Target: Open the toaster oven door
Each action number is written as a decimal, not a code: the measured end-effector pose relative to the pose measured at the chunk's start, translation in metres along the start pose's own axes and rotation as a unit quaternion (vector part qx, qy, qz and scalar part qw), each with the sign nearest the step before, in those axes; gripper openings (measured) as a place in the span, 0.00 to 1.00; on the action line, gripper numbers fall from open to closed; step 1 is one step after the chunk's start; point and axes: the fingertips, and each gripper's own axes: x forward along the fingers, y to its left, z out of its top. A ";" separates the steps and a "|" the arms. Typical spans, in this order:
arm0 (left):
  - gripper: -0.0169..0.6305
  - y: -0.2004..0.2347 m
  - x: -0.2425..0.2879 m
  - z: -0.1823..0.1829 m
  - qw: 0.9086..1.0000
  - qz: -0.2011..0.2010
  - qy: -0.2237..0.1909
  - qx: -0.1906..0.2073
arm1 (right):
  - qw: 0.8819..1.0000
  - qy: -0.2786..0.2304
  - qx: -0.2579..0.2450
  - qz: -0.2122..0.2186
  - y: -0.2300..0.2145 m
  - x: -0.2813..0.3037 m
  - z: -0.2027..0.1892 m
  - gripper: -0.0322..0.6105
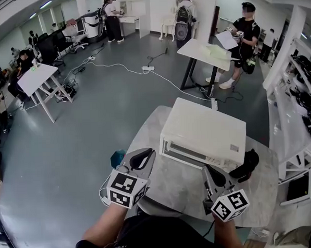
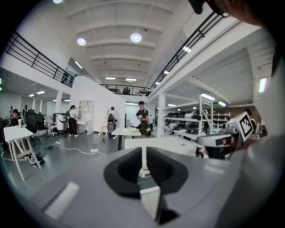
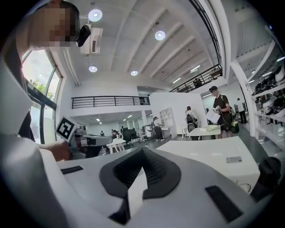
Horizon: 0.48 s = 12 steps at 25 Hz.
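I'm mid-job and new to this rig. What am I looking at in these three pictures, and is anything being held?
There is no robot arm: a person holds a two-jaw gripper in each hand. The head view comes from a camera on the person's head, looking down. The other two views ride on the grippers and look along their jaws. The left gripper and right gripper hover near the front edge of a grey table, jaws together with nothing between them. On the table stands a white toaster oven, its door shut and facing the person. Nothing is held.
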 end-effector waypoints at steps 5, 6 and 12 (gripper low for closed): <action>0.06 -0.008 0.010 -0.001 1.000 -0.008 0.000 -0.007 | 1.000 -0.003 -0.013 0.002 -0.001 -0.006 0.000 0.04; 0.06 -0.010 0.012 -0.002 1.000 -0.010 0.001 -0.007 | 1.000 -0.003 -0.013 0.001 -0.003 -0.006 0.000 0.04; 0.05 -0.013 0.020 -0.004 1.000 -0.018 0.006 -0.007 | 1.000 -0.002 -0.024 0.003 -0.001 -0.007 -0.001 0.04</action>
